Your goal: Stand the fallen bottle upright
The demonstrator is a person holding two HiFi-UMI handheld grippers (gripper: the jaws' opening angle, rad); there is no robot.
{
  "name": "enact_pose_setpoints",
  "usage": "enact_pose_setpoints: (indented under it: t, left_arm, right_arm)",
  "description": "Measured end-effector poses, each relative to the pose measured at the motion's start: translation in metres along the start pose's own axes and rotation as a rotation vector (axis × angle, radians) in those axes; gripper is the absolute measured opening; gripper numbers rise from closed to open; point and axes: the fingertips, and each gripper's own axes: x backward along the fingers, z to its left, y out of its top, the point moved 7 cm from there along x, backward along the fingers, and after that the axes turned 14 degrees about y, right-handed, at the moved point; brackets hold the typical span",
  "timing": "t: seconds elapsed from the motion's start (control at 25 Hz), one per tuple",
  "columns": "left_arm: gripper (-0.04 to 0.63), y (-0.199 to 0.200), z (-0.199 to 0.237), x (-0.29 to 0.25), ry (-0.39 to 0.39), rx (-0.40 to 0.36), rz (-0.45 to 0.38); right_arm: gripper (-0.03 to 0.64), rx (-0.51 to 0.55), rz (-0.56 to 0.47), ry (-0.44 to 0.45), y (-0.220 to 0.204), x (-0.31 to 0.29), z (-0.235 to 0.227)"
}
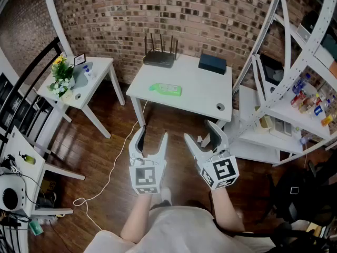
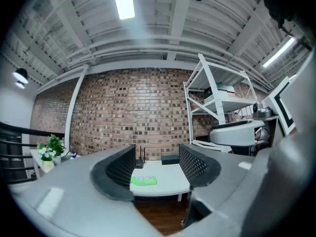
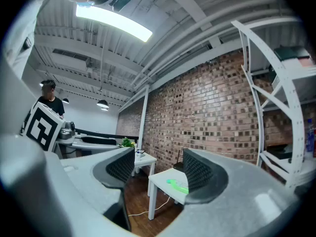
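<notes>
The bottle (image 1: 165, 89) lies on its side near the middle of the white tabletop (image 1: 202, 99), long axis running left to right in the head view. It sits well clear of the router (image 1: 159, 58) and the dark box (image 1: 212, 64) at the back edge. Which end carries the cap is too small to tell.

Both claws are short of the tabletop, over the wooden floor, and point level toward it. The left claw (image 1: 151, 138) has its jaws apart with nothing between them. The right claw (image 1: 202, 133) is spread wide and is just as empty.

The step in hand looks like the approach. One claw should close in, and the left is lined up more squarely with the bottle. It should straddle the body across its narrow width near one end, not along its length. Clamp firmly but not hard, since thin plastic may dent or squirt out. Then pivot the bottle about its base, with the base kept on the tabletop. The bare surface around it leaves room for the swing.
</notes>
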Motion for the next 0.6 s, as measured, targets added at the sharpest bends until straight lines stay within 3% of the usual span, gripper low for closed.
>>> enact_pose_setpoints:
  t: [0.2,0.6]
  left_arm:
    - [0.301,-0.024,0.027,-0.056,-0.031,0.004,0.074]
    - [0.302,-0.053,0.064,-0.172,0.075,0.018,0.104]
  right_arm:
    - [0.296,-0.15,0.013,0.067,-0.027,-0.067,-0.028]
    - [0.279,-0.134,0.042,0.179,-0.05,-0.195,-0.12]
